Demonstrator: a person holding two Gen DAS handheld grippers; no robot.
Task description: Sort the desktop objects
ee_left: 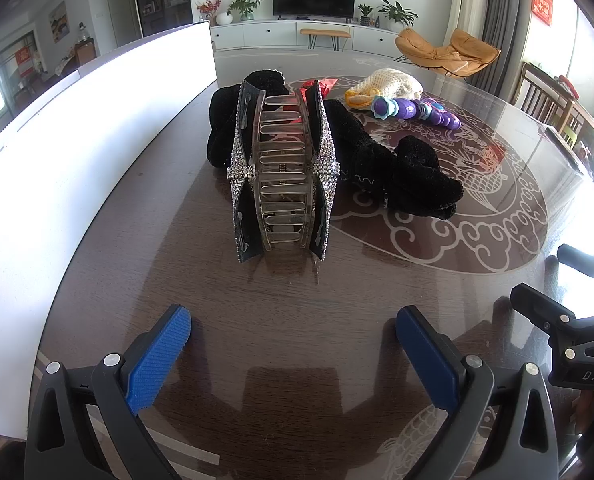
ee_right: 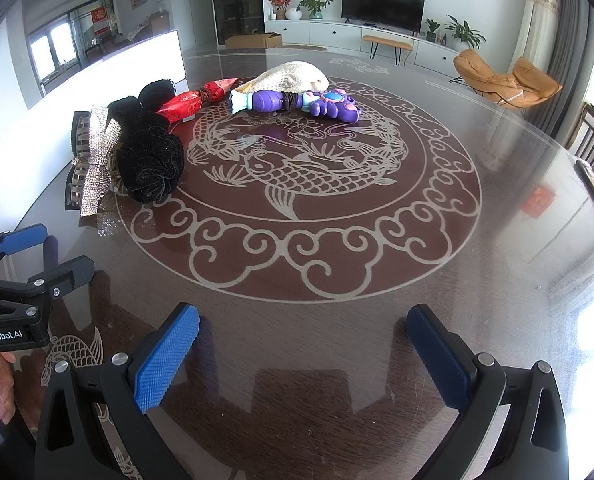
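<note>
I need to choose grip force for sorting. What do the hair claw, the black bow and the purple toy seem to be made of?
Hair claw: looks like clear hard plastic teeth, with a small metal spring and glittering rhinestone trim.
Black bow: soft, matte, fuzzy fabric, probably velvet, judging by its folds.
Purple toy: glossy moulded plastic, going by its shine and smooth shapes.

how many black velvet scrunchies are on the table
2, as far as the pictures show. One scrunchie lies behind the rhinestone hair claw, at the far left; the other scrunchie lies to the claw's right on the table. More may be hidden behind them.
</note>
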